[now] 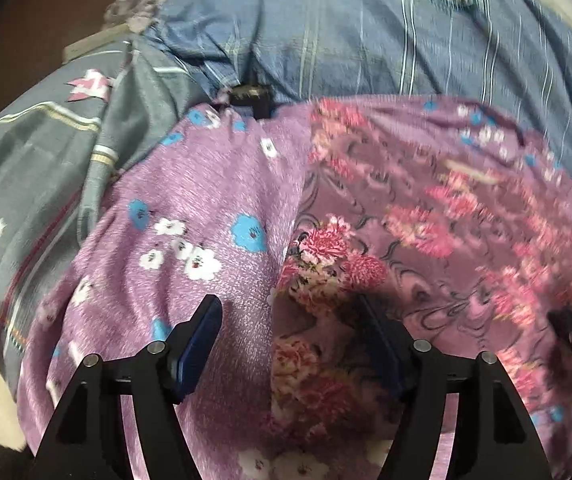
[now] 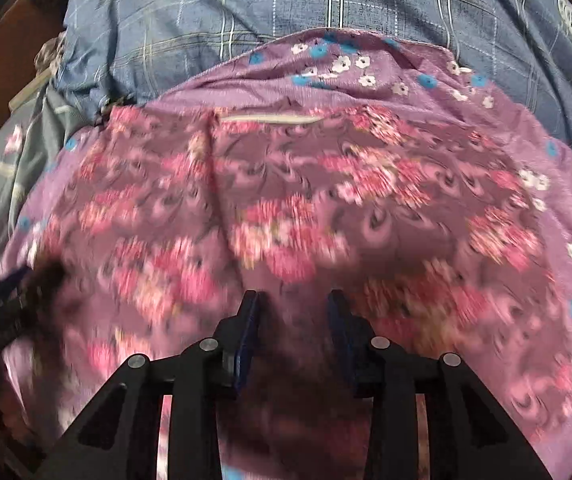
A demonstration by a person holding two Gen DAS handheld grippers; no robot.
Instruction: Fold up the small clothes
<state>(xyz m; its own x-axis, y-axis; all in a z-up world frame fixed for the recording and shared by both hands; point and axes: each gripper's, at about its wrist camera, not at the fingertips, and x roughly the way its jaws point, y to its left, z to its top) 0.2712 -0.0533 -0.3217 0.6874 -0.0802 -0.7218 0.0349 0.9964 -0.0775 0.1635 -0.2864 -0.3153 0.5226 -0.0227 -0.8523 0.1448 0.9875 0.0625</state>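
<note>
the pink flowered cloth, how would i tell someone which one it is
Start at the blue checked sheet that covers the bed. On it lies a lilac cloth with small blue and white flowers, and the pink flowered cloth lies on top of that, nearest the camera. It alone has big pink blooms and dark swirls on a deeper purple.

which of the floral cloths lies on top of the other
The pink-flowered cloth lies on top; the lighter purple cloth with blue and white flowers shows around its edges from underneath.
</note>
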